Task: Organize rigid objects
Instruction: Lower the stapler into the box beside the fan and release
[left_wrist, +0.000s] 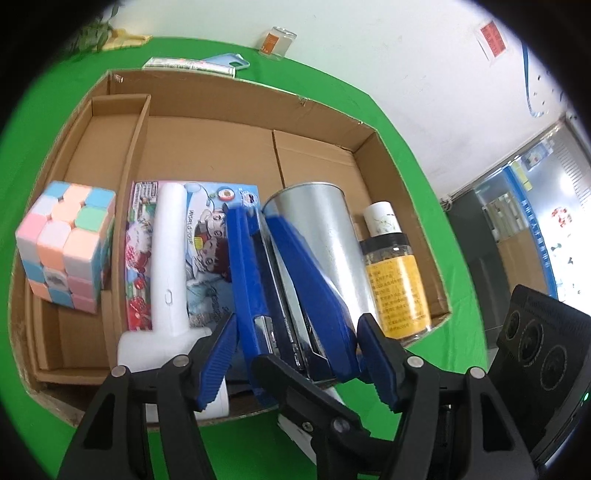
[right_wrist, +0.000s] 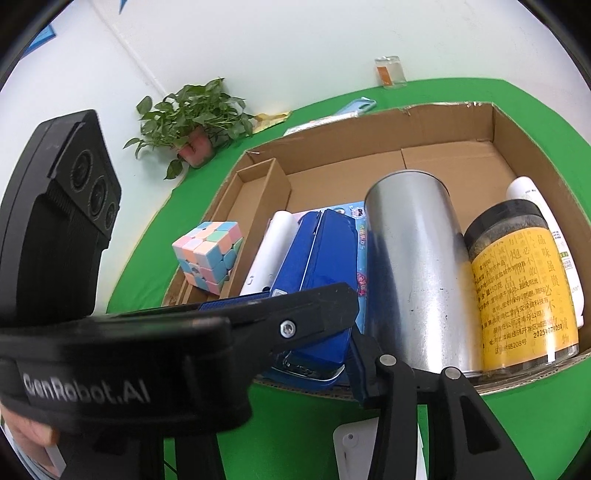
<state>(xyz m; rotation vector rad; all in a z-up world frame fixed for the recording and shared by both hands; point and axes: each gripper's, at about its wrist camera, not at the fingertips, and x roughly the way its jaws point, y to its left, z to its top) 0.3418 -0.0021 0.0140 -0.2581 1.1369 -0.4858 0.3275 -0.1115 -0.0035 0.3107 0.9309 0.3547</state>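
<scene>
"WORLD TOUR" on card (left_wrist: 199, 236); "GenRobot.AI" on left gripper (right_wrist: 306, 321).

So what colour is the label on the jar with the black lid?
Yellow, on the jar; clearest in the right wrist view.

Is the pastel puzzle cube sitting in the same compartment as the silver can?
No, the cube sits in the narrow side compartment, across a cardboard divider from the can.

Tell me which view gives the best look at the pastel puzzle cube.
The left wrist view: the pastel puzzle cube sits large and unobstructed in the cardboard box's narrow left compartment, three faces visible. The right wrist view shows it smaller and farther off, though also unobstructed.
</scene>
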